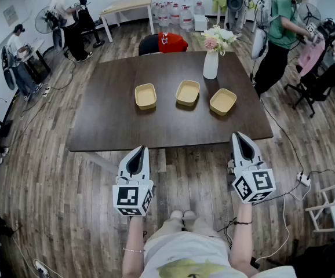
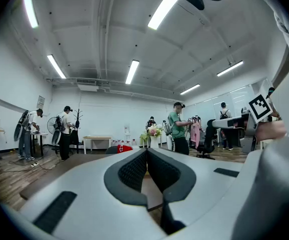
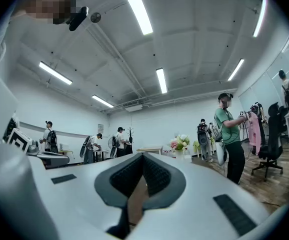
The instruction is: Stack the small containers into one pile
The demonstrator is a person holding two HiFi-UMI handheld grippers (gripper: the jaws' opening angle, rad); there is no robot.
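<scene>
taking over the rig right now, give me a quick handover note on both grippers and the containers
Left gripper: shut, empty, held level just short of the table's near edge.
Right gripper: shut, empty, held the same way.
Things: three small yellow containers sit apart in a row on the dark table: left container, middle container, right container. A vase of flowers stands just behind them.
Done: nothing stacked yet.
To do: open a gripper, lift one container into another, then add the third so all three make one pile.
</scene>
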